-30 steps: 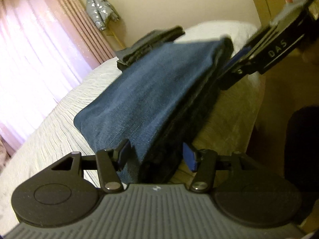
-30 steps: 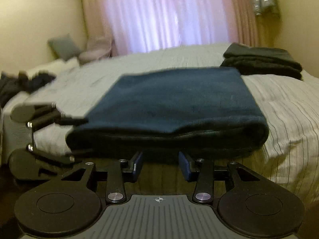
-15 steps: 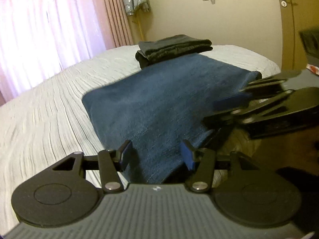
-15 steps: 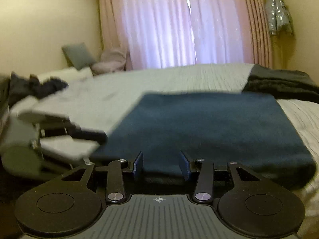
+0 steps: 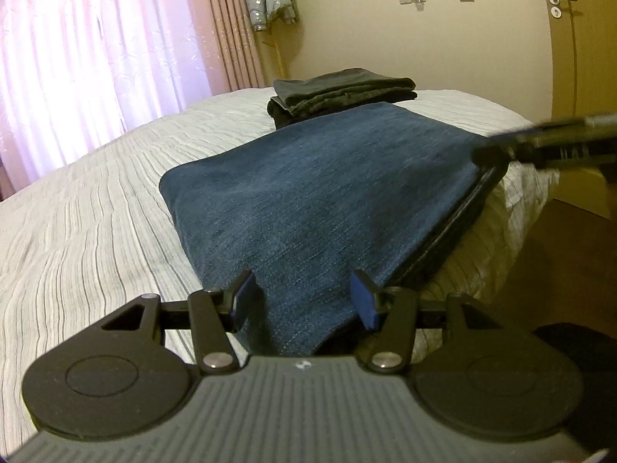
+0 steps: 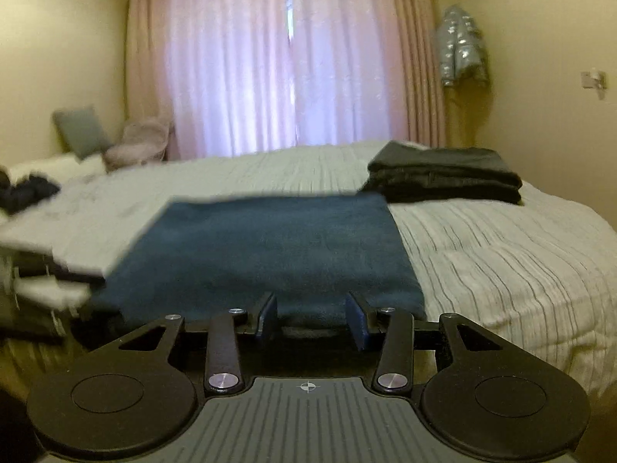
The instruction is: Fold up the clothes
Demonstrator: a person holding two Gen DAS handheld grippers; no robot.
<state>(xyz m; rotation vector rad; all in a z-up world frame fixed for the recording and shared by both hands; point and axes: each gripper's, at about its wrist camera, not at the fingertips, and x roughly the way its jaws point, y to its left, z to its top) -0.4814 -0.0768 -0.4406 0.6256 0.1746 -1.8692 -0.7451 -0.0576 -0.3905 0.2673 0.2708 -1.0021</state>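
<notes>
Folded blue jeans (image 5: 327,193) lie flat on the striped bed (image 5: 96,212), near its edge. My left gripper (image 5: 304,303) is shut on their near corner, with denim filling the gap between its blue pads. In the right wrist view the jeans (image 6: 270,247) spread ahead of my right gripper (image 6: 312,318), which is shut on their near edge. The right gripper (image 5: 486,154) also shows blurred at the jeans' far right corner. The left gripper (image 6: 58,281) is a blur at the jeans' left side.
A stack of folded black clothes (image 5: 343,92) sits on the bed just beyond the jeans, also seen in the right wrist view (image 6: 443,173). Loose dark clothes (image 6: 27,193) and pillows (image 6: 81,131) lie far left. Door (image 5: 578,58) and floor lie to the right.
The jeans hung lifted and tilted between both grippers a second ago; now they rest flat on the bed. The left gripper has rolled level. Both jaws kept their width.
</notes>
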